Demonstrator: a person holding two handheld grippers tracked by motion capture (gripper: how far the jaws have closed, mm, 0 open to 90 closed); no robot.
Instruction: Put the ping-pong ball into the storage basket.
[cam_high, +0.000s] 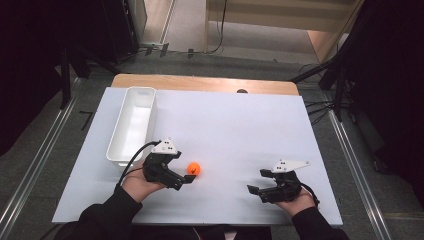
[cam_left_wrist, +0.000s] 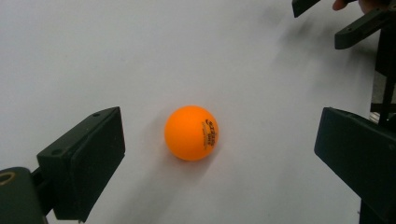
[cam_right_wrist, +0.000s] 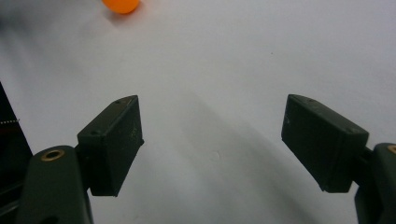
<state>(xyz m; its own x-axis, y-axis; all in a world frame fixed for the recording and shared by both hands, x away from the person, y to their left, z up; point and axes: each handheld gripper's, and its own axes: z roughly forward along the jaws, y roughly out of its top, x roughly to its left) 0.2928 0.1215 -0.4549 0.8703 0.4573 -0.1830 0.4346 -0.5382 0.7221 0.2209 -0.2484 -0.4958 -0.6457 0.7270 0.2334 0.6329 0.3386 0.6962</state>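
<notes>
A white table (cam_high: 240, 125) bears an orange ball (cam_high: 193, 168) and a white bin (cam_high: 132, 125).

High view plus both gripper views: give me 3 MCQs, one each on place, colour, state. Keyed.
1. Where is the ball?
A. in the bin
B. on the white board, between the left gripper's jaws
C. held by the right gripper

2. What colour is the ball?
A. orange
B. white
C. green

3. What state is the right gripper in?
A. shut on the ball
B. shut empty
C. open

Key: 1 B, the left gripper view shows it resting untouched between the spread jaws, away from the white bin; 2 A, plainly orange; 3 C, its jaws stand apart over the bare white board.
</notes>
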